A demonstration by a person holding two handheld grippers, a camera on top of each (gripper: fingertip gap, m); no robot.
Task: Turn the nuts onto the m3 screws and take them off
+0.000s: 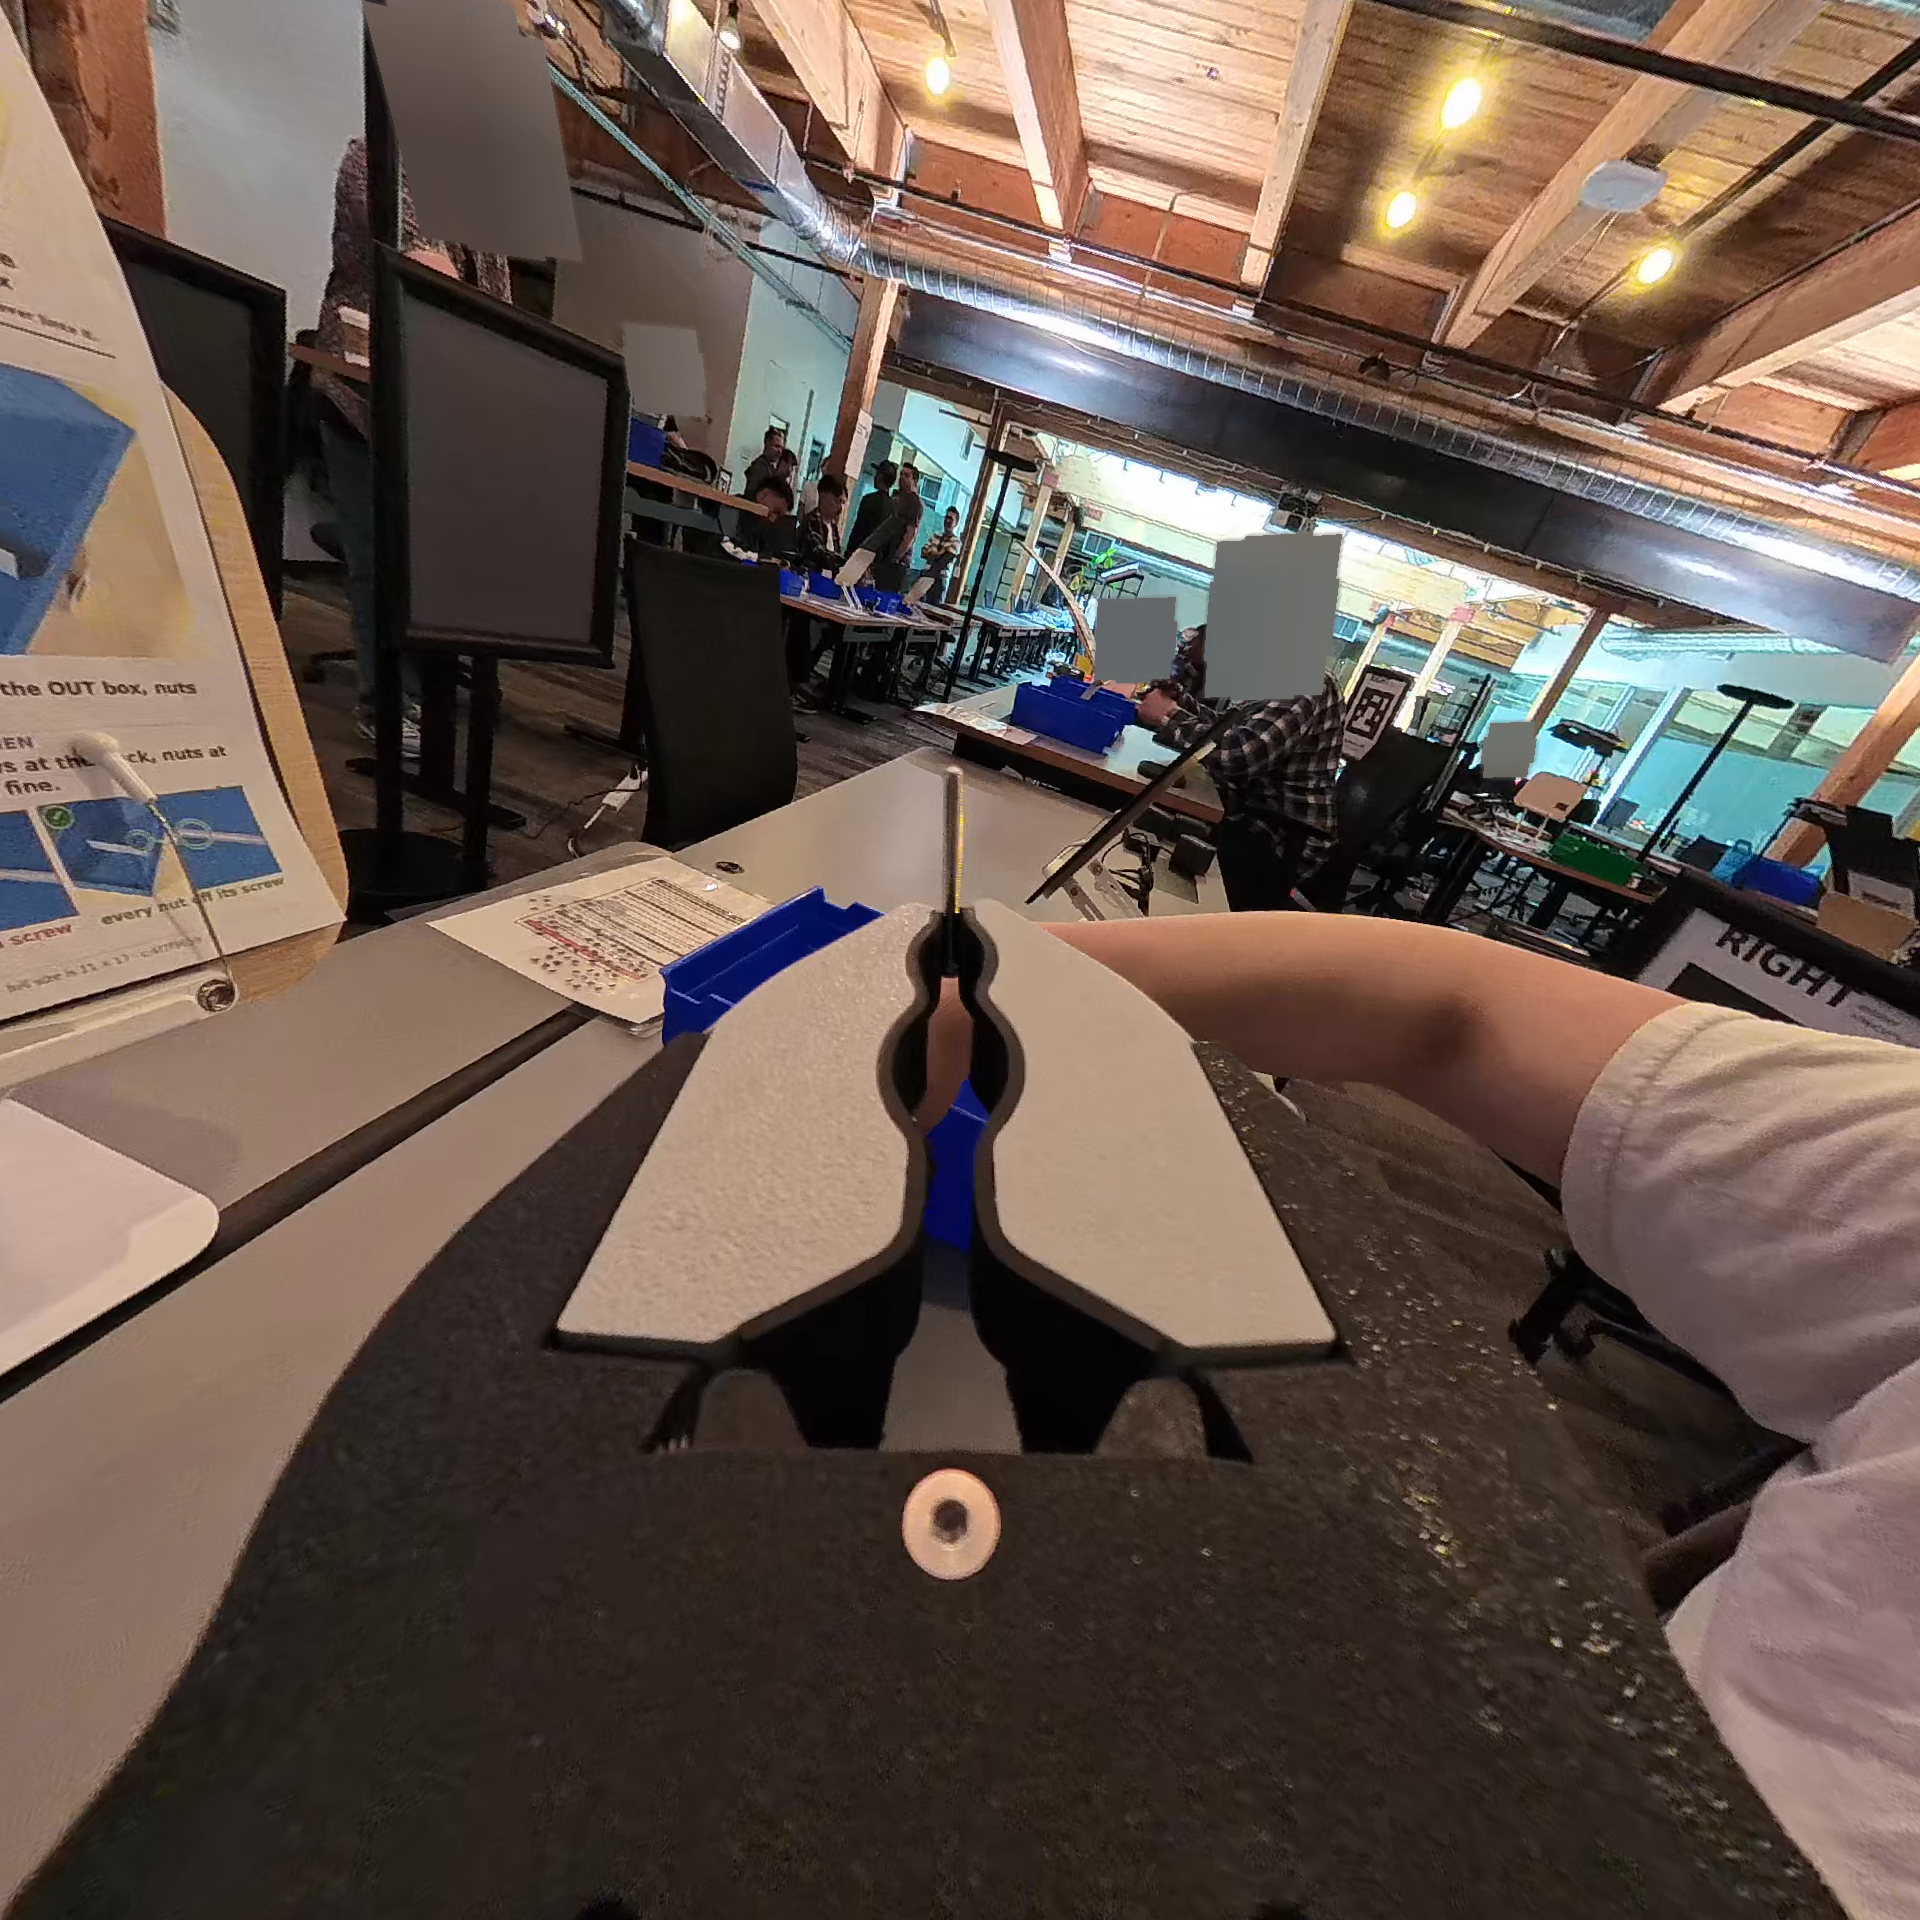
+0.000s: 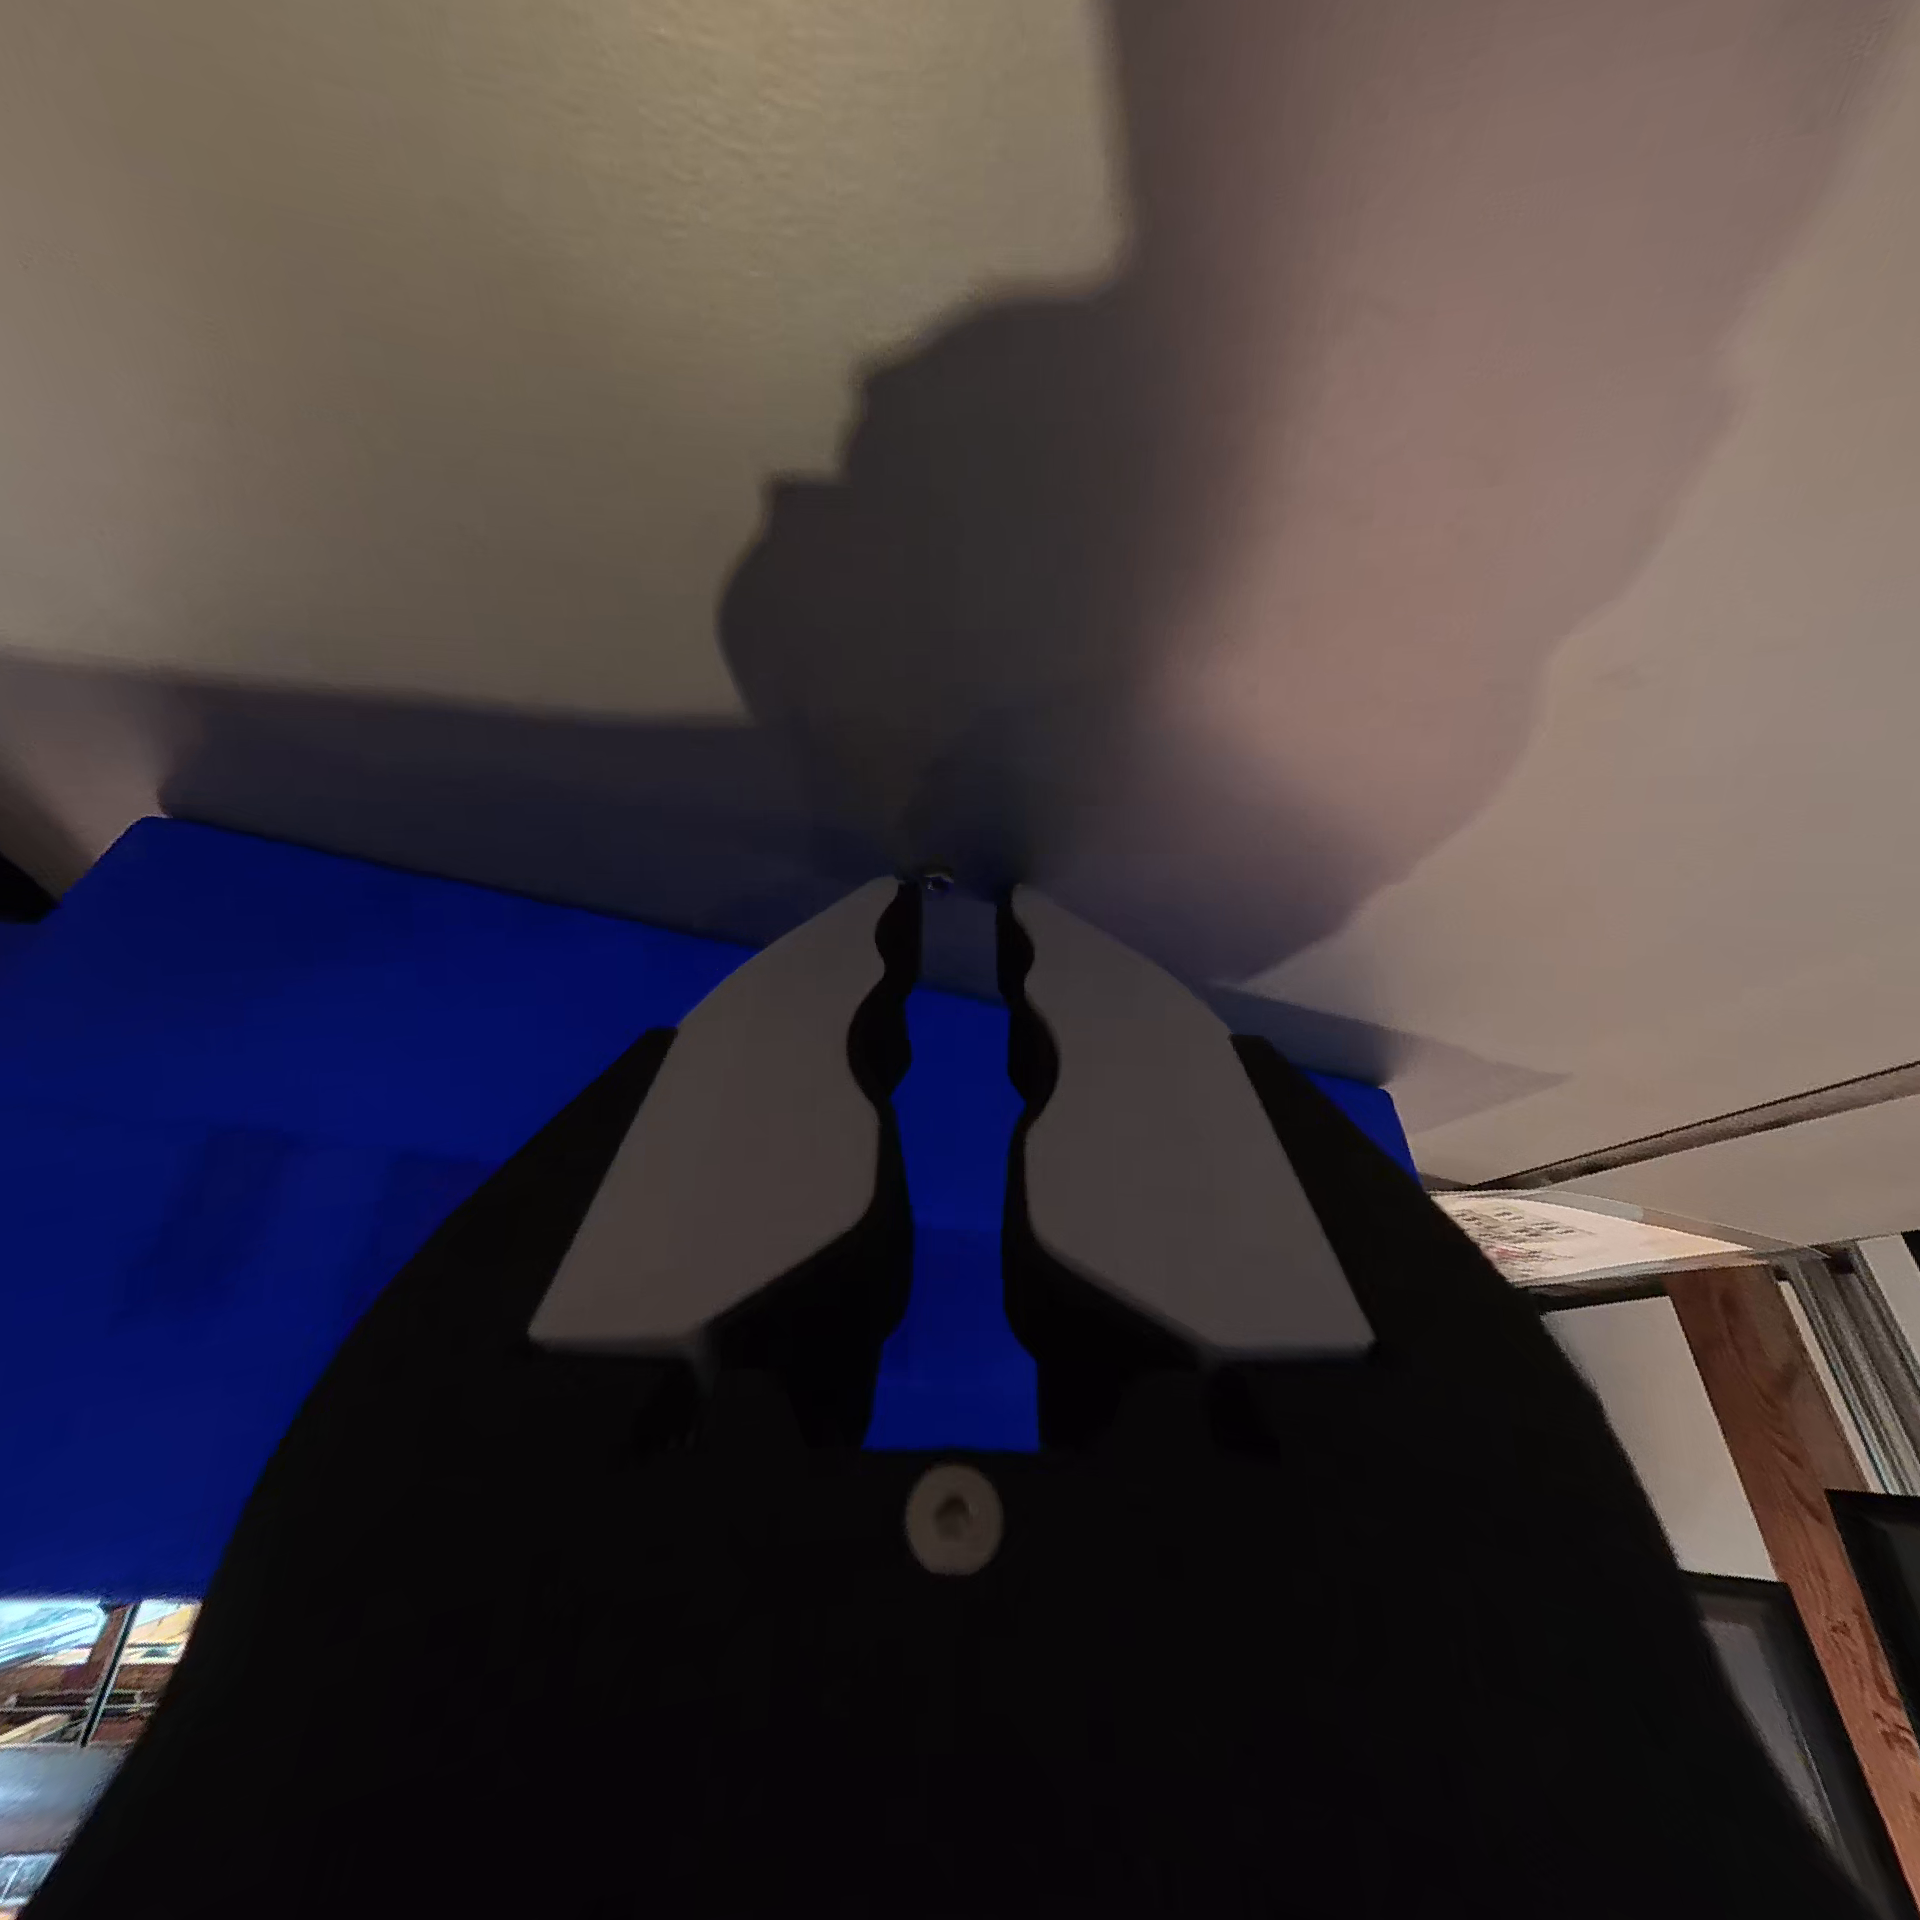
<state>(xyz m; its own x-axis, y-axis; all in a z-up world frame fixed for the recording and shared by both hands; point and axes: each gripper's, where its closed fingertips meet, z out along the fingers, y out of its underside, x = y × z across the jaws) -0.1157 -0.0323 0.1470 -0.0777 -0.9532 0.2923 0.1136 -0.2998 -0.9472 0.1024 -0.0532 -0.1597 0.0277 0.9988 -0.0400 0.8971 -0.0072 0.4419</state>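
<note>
My left gripper [image 1: 951,928] is shut on a long thin metal screw [image 1: 951,831], which sticks straight out past the fingertips above the grey table [image 1: 416,997]. No nut shows on the screw. My right gripper [image 2: 951,891] points down at the pale table [image 2: 416,416] beside a blue bin [image 2: 312,1143]. Its jaws stand slightly apart. A tiny dark nut [image 2: 936,883] lies at the tips, close to the left fingertip; I cannot tell if it is touched. The right wrist view is blurred.
In the left wrist view a blue bin [image 1: 769,956] sits just behind my fingers, and a person's forearm [image 1: 1299,997] reaches across from the right. A laminated sheet [image 1: 623,925] lies on the table, an instruction poster [image 1: 114,623] stands at left. Other workstations and people are far behind. One gripper's finger ends stand about 35 centimeters off the other's.
</note>
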